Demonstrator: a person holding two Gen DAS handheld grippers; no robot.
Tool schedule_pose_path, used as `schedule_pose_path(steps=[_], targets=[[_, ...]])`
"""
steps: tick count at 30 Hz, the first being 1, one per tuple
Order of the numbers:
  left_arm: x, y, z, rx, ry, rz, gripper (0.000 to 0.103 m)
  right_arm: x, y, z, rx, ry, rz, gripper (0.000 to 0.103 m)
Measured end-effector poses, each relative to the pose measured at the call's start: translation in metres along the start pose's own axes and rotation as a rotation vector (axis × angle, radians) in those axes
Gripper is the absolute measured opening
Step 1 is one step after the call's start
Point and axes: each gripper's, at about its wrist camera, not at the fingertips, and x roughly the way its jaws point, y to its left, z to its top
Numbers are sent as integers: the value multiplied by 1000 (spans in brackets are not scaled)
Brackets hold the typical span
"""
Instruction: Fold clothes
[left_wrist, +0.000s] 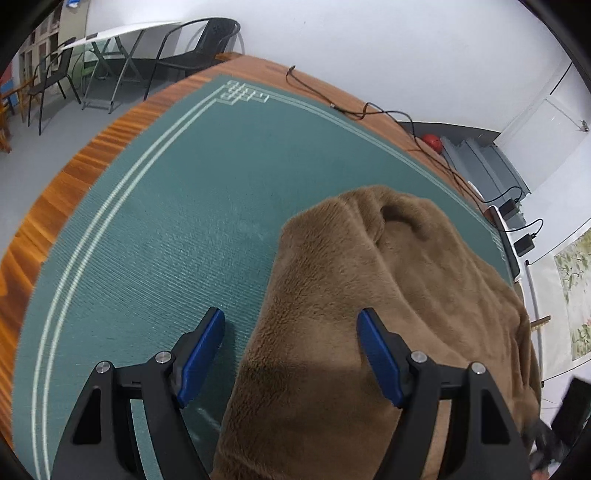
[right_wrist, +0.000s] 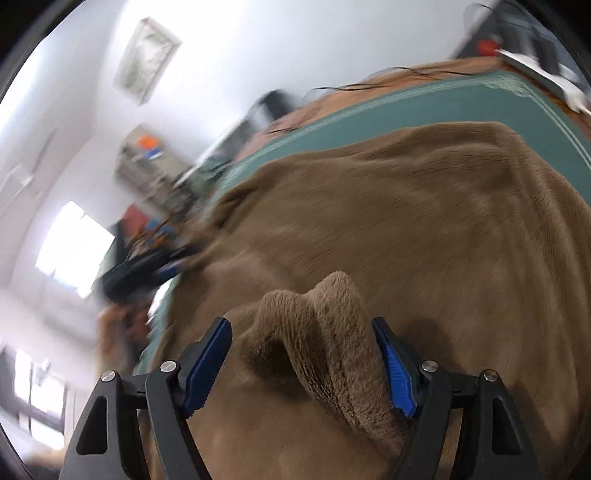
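A brown fleece garment (left_wrist: 388, 295) lies bunched on the right part of a green mat (left_wrist: 166, 221). My left gripper (left_wrist: 291, 314) is open just above the mat. The garment's left edge runs between its blue pads (left_wrist: 201, 354), with nothing pinched. In the right wrist view the garment (right_wrist: 424, 221) fills most of the frame. A raised fold (right_wrist: 325, 325) of it stands between the wide-open fingers of my right gripper (right_wrist: 301, 321), beside the right pad (right_wrist: 395, 373). The left gripper (right_wrist: 147, 269) shows as a blur at the garment's far left edge.
The mat lies on a wooden table (left_wrist: 92, 155). Black cables (left_wrist: 369, 110) and power adapters (left_wrist: 524, 242) trail along its far right edge. Chairs (left_wrist: 199, 48) and a folding table (left_wrist: 122, 33) stand beyond the far end, against a white wall.
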Motion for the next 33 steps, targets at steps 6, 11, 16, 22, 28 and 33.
schedule_pose_path(steps=[6,11,16,22,28,33], targets=[[3,6,-1,-18,-4,-11,79,-16,14,-36,-35,45,-1,78],[-4,-3,-4,8,-18,-22,79,-15,19,-55,-9,58,-98,78],[-20,-17,-8,61,-55,-42,79,-14,23,-74,17,70,-195,78],[-30,-39,-12,147,-82,-70,79,-11,22,-72,35,27,-348,78],[-12,-56,-19,194,-51,-67,79,-2,15,-60,42,-12,-493,78],[0,-57,-23,218,-40,-52,79,20,37,-74,-121,23,-585,78]])
